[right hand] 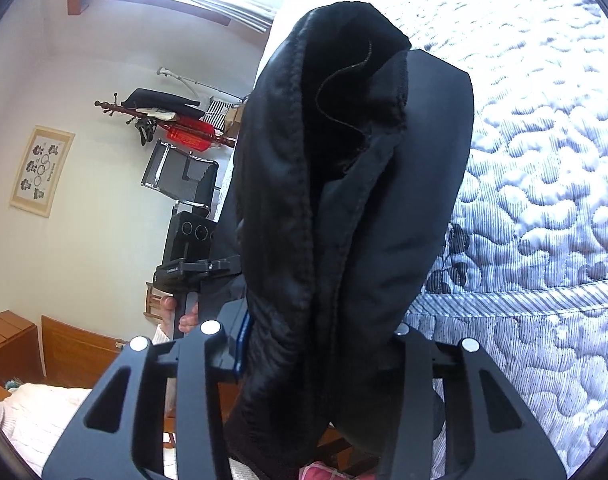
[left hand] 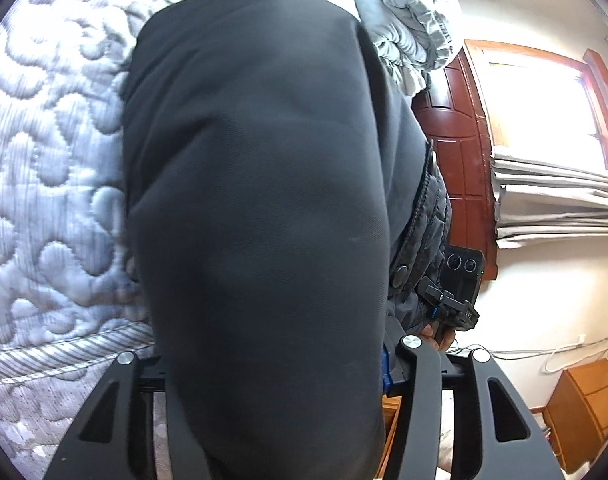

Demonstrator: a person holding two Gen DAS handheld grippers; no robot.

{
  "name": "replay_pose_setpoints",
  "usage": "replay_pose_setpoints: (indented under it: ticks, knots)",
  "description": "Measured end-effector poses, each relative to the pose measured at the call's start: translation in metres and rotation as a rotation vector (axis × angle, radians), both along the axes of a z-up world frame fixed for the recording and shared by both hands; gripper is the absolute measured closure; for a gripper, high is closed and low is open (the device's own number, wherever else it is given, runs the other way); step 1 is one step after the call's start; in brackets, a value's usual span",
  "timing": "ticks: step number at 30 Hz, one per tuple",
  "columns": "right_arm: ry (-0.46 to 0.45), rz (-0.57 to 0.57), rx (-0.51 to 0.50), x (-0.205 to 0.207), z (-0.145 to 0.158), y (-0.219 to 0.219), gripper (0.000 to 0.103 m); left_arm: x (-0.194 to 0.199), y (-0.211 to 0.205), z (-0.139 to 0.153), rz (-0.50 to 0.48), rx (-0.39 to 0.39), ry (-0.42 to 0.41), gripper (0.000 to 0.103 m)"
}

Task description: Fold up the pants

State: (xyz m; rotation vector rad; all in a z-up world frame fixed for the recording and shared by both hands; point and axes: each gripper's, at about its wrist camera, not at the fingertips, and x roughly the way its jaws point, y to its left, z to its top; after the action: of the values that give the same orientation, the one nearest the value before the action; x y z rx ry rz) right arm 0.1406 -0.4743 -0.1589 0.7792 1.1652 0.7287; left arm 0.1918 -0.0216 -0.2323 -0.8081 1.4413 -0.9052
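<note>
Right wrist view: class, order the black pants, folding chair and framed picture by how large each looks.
1. black pants, though nearness to the camera exaggerates them
2. folding chair
3. framed picture, close to the chair

My right gripper (right hand: pixel 319 360) was clamped on a thick bunch of the black pants (right hand: pixel 343 200), lifted before the quilted bed (right hand: pixel 543 200). My other hand (right hand: pixel 180 316) gripped its handle beyond.
</note>
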Motion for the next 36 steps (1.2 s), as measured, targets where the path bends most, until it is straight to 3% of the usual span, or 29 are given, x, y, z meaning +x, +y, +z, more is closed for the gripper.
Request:
replay_pose_setpoints:
  ticks: [9, 16, 26, 36]
  knots:
    - [-0.057, -0.006, -0.018, -0.006, 0.018, -0.001, 0.063, 0.006, -0.006, 0.021, 0.028, -0.058, -0.044, 0.054]
    - [-0.124, -0.002, -0.019, 0.006, 0.038, -0.001, 0.063, 0.02, -0.01, 0.054, 0.045, -0.073, -0.113, 0.054]
    - [-0.178, 0.056, -0.01, 0.074, 0.053, 0.007, 0.063, 0.069, -0.001, 0.088, 0.096, -0.05, -0.191, 0.054]
    - [-0.145, 0.088, -0.011, 0.145, 0.044, 0.001, 0.063, 0.143, -0.008, 0.072, 0.133, -0.004, -0.19, 0.054]
